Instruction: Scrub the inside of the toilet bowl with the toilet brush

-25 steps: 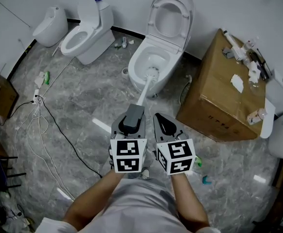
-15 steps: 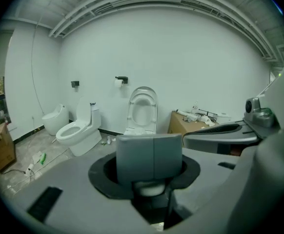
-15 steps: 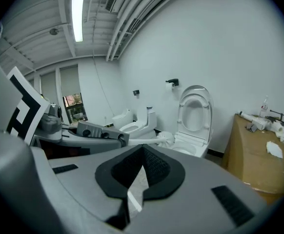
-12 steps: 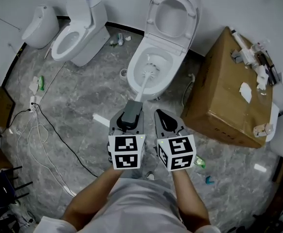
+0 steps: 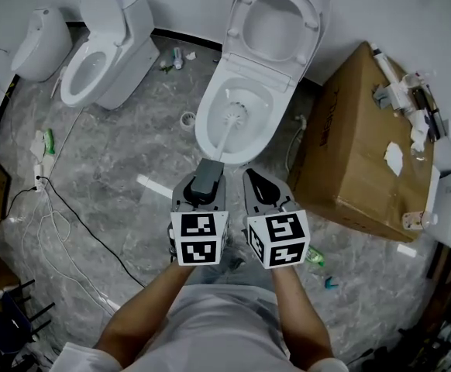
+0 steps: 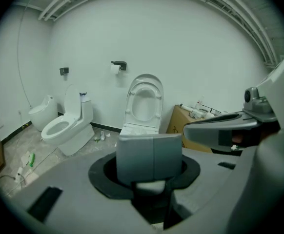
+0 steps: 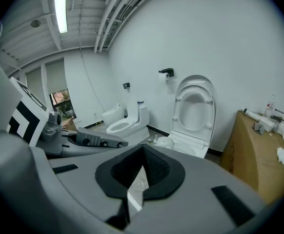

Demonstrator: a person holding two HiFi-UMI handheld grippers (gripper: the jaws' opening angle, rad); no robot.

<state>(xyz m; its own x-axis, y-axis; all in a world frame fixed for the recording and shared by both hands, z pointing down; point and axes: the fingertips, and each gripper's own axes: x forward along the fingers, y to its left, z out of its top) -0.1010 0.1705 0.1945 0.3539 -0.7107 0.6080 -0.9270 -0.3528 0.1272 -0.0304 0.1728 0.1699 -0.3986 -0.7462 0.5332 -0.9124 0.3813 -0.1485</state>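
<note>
- Gripping the grey handle of the toilet brush (image 5: 225,139), the left claw (image 5: 203,183) is clamped on it, just ahead of the person's forearms.
- Right claw (image 5: 261,190) sits just beside the left one, its jaws meeting at the tips with nothing between them.
- Brush's white shaft slants over the marble floor (image 5: 125,161) into the toilet bowl (image 5: 204,126), its bristle head inside near the middle.
- Lid stands raised against the wall, with a cardboard box (image 5: 357,146) to the right and a second toilet (image 5: 94,64) to the left.
</note>
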